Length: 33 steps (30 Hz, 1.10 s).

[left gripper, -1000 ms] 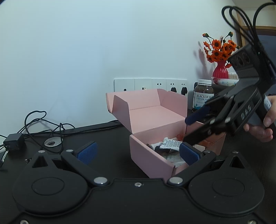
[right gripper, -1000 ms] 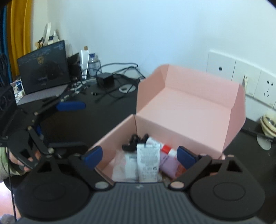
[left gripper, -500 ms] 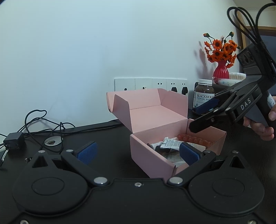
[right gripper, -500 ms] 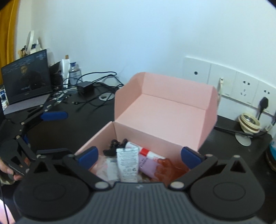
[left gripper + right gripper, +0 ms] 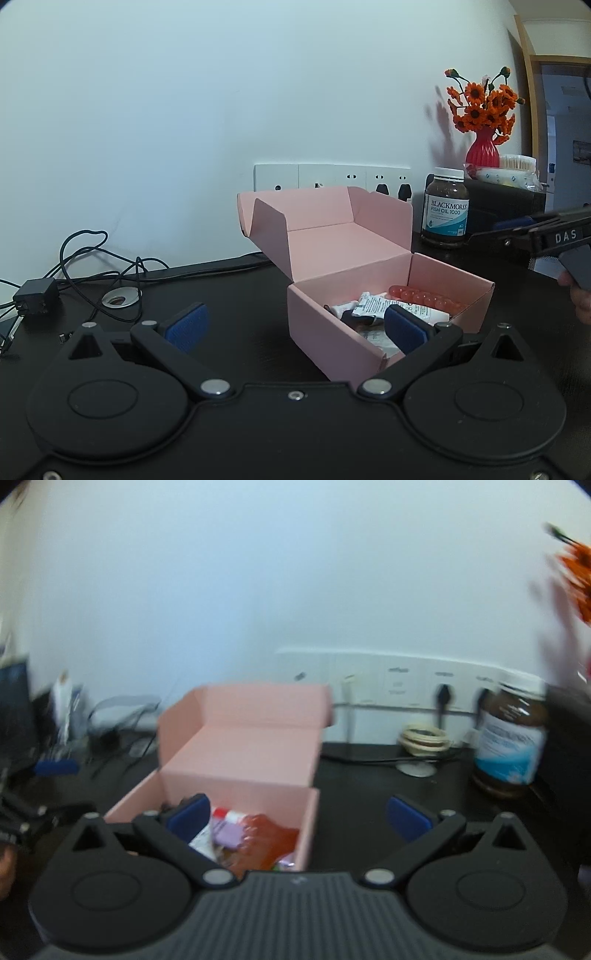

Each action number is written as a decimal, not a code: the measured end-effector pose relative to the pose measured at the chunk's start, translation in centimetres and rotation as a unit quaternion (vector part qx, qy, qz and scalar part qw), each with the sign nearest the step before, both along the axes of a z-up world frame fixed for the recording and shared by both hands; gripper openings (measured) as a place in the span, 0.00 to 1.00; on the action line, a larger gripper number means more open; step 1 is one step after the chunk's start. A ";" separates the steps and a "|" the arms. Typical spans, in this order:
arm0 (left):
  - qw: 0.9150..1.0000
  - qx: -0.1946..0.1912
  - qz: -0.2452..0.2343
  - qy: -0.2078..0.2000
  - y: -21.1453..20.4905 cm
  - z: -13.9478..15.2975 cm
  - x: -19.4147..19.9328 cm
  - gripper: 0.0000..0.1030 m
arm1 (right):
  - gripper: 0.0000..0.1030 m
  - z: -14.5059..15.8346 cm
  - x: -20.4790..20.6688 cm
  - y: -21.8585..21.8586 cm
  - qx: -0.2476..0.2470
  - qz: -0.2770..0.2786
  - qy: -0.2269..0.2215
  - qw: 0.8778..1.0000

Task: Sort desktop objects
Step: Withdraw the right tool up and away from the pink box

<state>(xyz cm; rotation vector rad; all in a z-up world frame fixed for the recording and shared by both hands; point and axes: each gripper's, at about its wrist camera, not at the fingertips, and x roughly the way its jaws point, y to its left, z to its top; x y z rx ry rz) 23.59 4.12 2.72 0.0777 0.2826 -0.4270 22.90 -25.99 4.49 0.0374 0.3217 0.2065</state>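
An open pink cardboard box (image 5: 343,332) stands on the black desk with its lid tipped back, and the right wrist view shows the pink box (image 5: 243,760) too. Inside lie white tubes (image 5: 373,304), a row of orange capsules (image 5: 424,298) and a purple item (image 5: 229,832). My left gripper (image 5: 295,325) is open and holds nothing; its right finger reaches over the box's front corner. My right gripper (image 5: 299,814) is open and empty, straddling the box's right wall. In the left wrist view the right gripper (image 5: 517,230) enters from the right edge, beside a brown fish oil bottle (image 5: 445,206).
A red vase of orange flowers (image 5: 480,147) stands on a black cabinet at the back right. Wall sockets (image 5: 332,177) run behind the box. Cables and a black adapter (image 5: 35,295) lie at the left. A coil of tape (image 5: 424,736) rests near the bottle (image 5: 509,738).
My right gripper swung right, away from above the box, and now points toward the bottle side. An orange item now lies in the box. The left gripper stayed still.
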 end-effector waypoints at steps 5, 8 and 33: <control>1.000 0.004 0.004 -0.003 -0.1 0.0 -0.1 1.00 | 0.99 -1.6 -0.5 -2.9 0.081 -0.004 -0.011 0.997; 1.000 0.005 0.002 0.000 -0.1 0.0 0.0 1.00 | 0.99 -2.3 -0.5 -3.6 0.105 -0.003 -0.009 0.994; 0.997 0.002 0.076 0.014 0.4 -0.1 0.5 1.00 | 0.99 -2.8 -0.7 -3.5 0.110 -0.010 0.000 0.994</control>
